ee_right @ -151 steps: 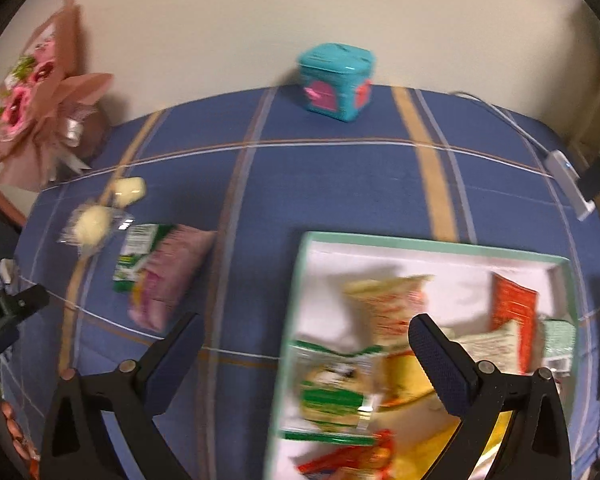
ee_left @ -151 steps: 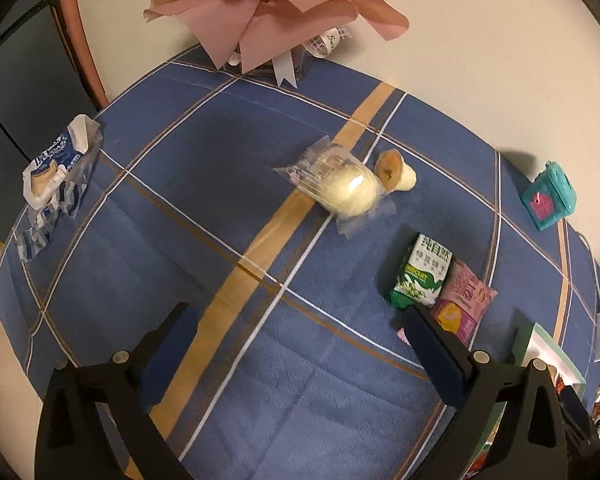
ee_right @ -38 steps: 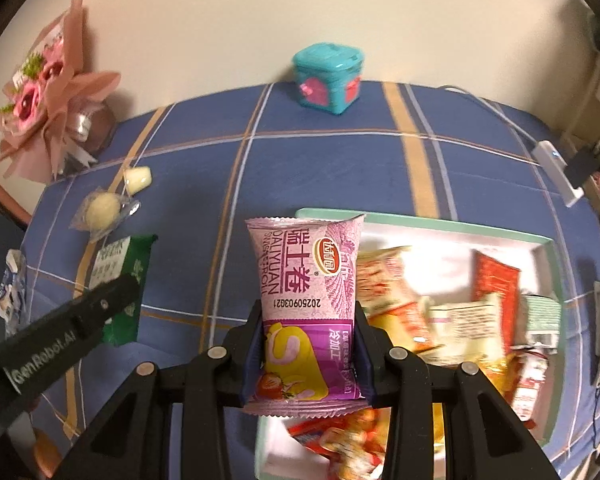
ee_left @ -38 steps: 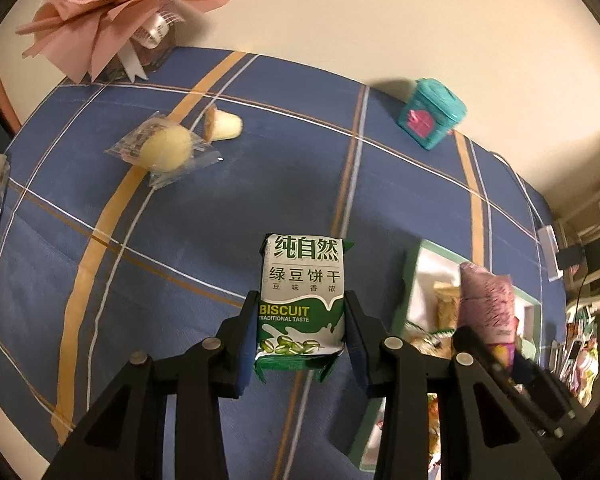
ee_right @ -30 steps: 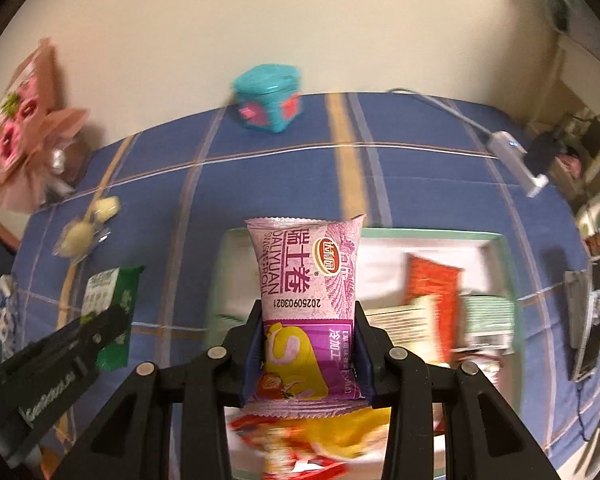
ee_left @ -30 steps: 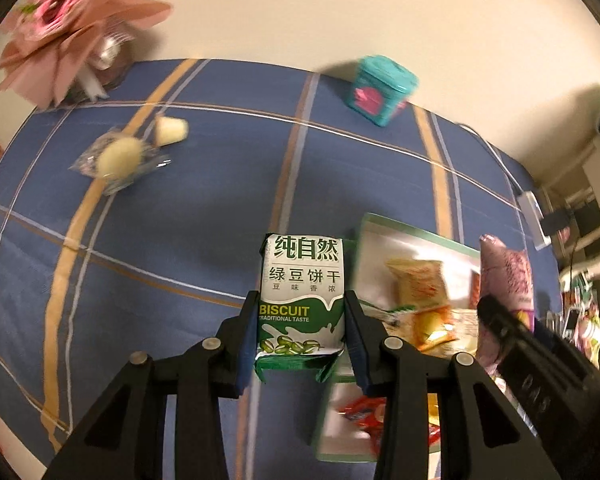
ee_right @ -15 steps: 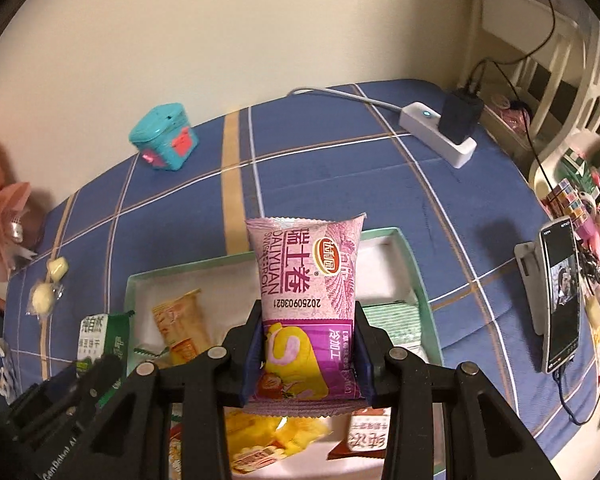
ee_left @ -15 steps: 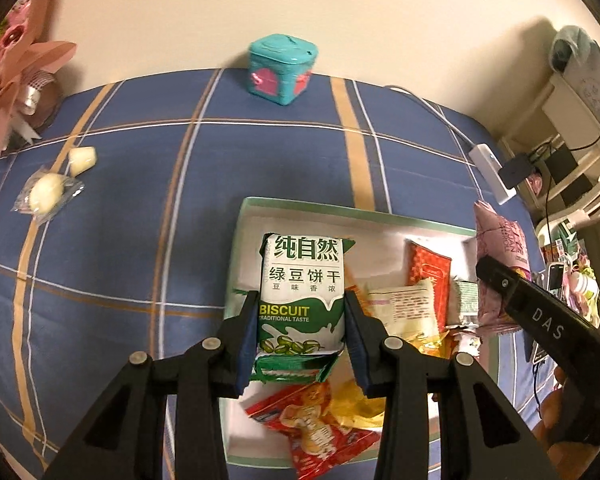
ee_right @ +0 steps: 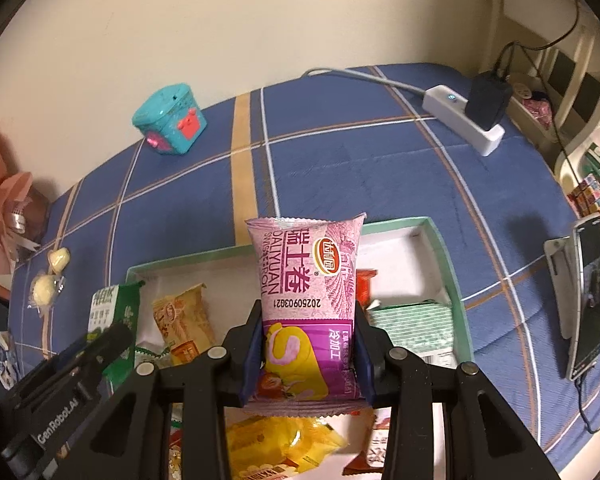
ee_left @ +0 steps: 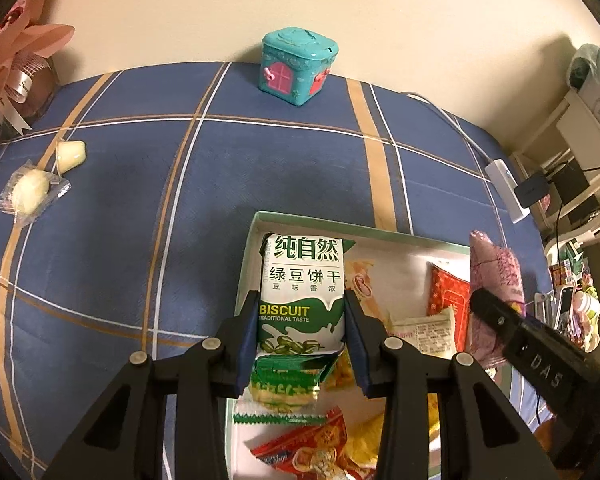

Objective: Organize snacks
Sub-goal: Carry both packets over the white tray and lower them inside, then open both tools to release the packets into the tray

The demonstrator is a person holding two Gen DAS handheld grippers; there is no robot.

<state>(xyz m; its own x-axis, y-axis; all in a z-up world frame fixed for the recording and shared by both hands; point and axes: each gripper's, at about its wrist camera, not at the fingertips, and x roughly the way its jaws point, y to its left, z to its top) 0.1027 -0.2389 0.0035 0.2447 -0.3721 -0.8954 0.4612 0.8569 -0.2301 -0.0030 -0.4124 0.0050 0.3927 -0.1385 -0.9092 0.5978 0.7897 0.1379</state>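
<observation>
left tool (ee_left: 302,338): clamped on the green biscuit pack (ee_left: 302,292), held upright over the left end of the tray (ee_left: 256,224)
right tool (ee_right: 306,350): squeezing the pink swiss roll pack (ee_right: 306,276), above the tray's middle
tray: green-rimmed, on the blue plaid tabletop (ee_left: 140,208), already full of snack packets
leftovers: two pale snacks (ee_left: 32,192) still out on the cloth, far left
</observation>
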